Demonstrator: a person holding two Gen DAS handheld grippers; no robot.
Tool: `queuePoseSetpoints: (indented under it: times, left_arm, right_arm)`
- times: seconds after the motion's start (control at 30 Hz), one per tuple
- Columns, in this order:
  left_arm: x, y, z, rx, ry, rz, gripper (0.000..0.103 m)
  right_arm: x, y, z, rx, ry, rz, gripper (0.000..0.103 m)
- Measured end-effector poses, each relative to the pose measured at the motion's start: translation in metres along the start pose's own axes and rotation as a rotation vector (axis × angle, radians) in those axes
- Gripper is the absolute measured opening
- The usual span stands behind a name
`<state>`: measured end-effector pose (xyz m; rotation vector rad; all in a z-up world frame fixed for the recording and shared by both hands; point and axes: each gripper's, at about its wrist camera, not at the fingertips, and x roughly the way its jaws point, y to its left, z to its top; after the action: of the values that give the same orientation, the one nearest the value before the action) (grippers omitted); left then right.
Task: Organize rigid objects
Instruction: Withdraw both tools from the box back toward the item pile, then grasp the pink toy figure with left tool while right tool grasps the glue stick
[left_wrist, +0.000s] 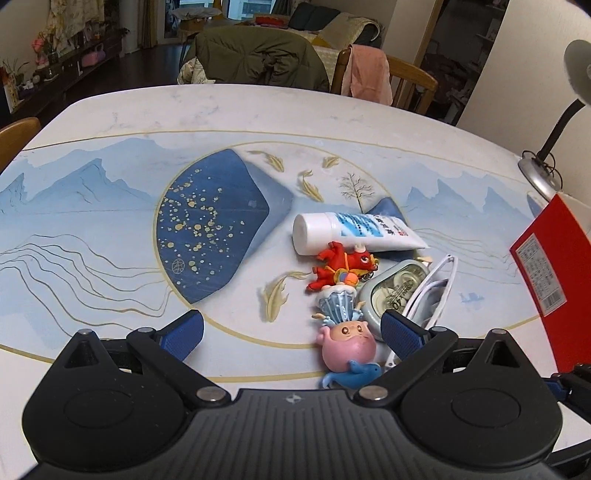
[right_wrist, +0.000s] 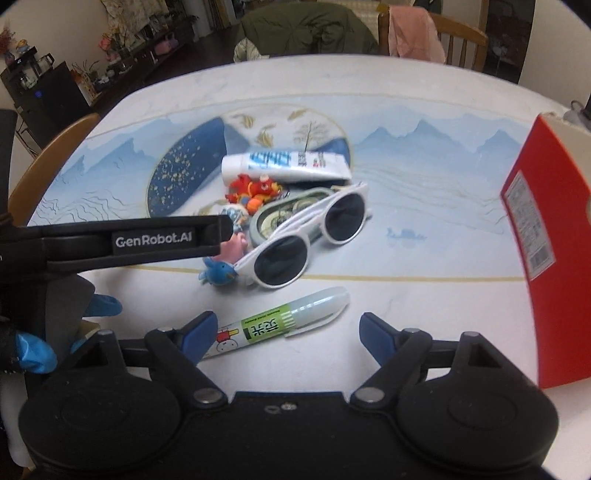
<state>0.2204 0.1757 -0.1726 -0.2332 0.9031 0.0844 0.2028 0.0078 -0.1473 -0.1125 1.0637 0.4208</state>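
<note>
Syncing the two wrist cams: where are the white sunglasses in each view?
Left wrist: white sunglasses right of centre, folded edge-on against the oval tin, just past the right fingertip.
Right wrist: sunglasses at centre, lenses facing the camera, above the green marker.
Shared landmark: white tube behind the pile.

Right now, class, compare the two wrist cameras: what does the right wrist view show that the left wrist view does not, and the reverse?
Only the right wrist view shows the green-labelled marker lying between the open right gripper fingers, and the dark lenses of the white sunglasses.

Only the left wrist view shows the desk lamp and the open left gripper.

Both show the white tube, red toy, round tin, pink figurine and red box.
</note>
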Motion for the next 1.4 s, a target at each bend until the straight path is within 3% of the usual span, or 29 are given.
queuePoseSetpoints:
  times: [0.4, 0.77, 0.93, 1.0, 1.23, 1.4]
  left_arm:
    - [0.013, -0.01, -0.003, 0.052, 0.007, 0.027, 0.102]
    - [0.022, -0.013, -0.013, 0.091, 0.021, 0.046, 0.101]
    - [0.02, -0.015, -0.013, 0.115, 0.01, 0.043, 0.099]
    - [0.019, -0.017, -0.015, 0.132, 0.007, 0.038, 0.091]
    - [0.016, -0.023, -0.022, 0.199, -0.026, 0.049, 0.08]
    - [0.014, -0.027, -0.023, 0.207, -0.046, 0.033, 0.062]
  right_arm:
    - [0.023, 0.0, 0.007, 0.041, 0.054, -0.009, 0.07]
    - [0.026, 0.004, 0.01, 0.02, 0.059, -0.015, 0.069]
    - [0.033, 0.013, 0.01, -0.035, 0.073, -0.059, 0.068]
    - [0.032, 0.014, 0.008, -0.052, 0.072, -0.059, 0.068]
    - [0.024, 0.011, -0.008, -0.111, 0.067, -0.096, 0.065]
    - [0.015, 0.001, -0.019, -0.124, 0.041, -0.107, 0.049]
